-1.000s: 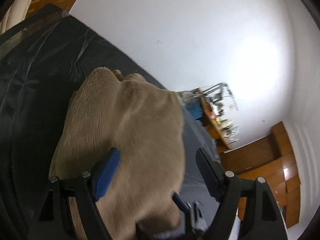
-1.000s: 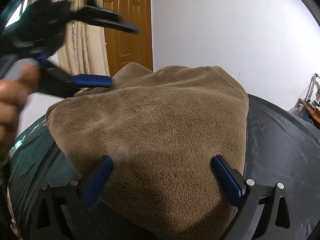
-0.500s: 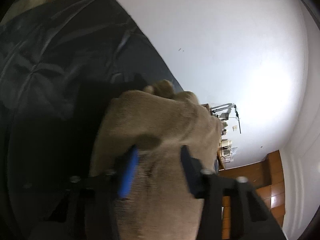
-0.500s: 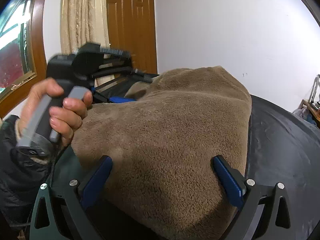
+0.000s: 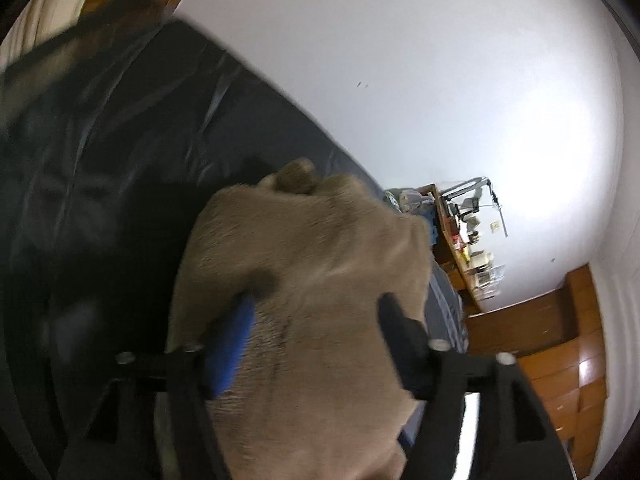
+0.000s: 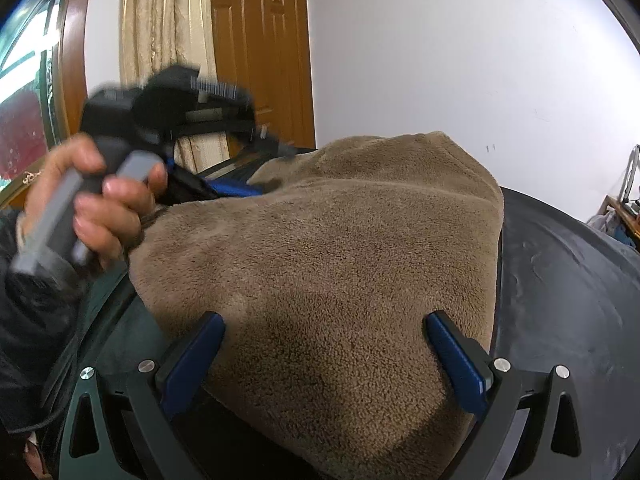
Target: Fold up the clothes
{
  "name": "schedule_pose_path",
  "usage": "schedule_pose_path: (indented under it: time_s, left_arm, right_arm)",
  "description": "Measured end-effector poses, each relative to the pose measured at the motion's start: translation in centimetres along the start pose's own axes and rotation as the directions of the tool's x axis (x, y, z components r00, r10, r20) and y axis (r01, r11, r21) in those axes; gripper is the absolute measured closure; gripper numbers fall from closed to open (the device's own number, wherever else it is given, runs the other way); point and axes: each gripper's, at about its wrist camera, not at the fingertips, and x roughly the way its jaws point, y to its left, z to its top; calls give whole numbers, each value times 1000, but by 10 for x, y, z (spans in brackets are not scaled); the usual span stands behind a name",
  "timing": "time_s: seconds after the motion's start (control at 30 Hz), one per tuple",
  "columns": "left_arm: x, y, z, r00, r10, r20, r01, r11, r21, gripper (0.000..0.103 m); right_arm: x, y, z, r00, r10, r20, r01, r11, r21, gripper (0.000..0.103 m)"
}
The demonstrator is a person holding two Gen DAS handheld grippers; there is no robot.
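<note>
- Left wrist view: left tool (image 5: 316, 312) has brown fleece garment (image 5: 304, 280) bunched between its part-spread fingers; grip cannot be confirmed. Garment lies on black surface (image 5: 120, 152).
- Right wrist view: right tool (image 6: 324, 344) is spread wide, straddling the garment's (image 6: 332, 248) near edge without pinching; left hand (image 6: 100, 196) squeezes the other tool's handle.

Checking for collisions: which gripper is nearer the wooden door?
Left. The left gripper works the brown fleece garment's far edge, on the wooden door side; the right gripper sits at its near edge.
</note>
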Motion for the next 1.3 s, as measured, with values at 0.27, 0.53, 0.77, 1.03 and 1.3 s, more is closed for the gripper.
schedule_pose_path:
  time_s: [0.27,0.53,0.77,1.03,1.3]
  left_arm:
    - [30,-62,22,987,120,-104,-101,979,175,25]
    - [74,-72,45,945,271,-181,-240,955,173,26]
    - [110,-71,41,930,313,-192,-278,942,191,26]
    - [96,-65,38,939,295,-176,-257,943,210,25]
    - [27,-89,6,951,307,-45,-271,891,364,22]
  right_arm:
    - [3,0,0,1000,8,3,-8,1000,8,1]
    - [3,-3,-1,1000,22,6,-22,1000,16,1]
    - [3,-6,0,999,31,9,-31,999,26,1]
    - [2,-6,1,999,31,9,-31,999,24,1]
    - [3,-9,0,999,31,11,-31,999,29,1]
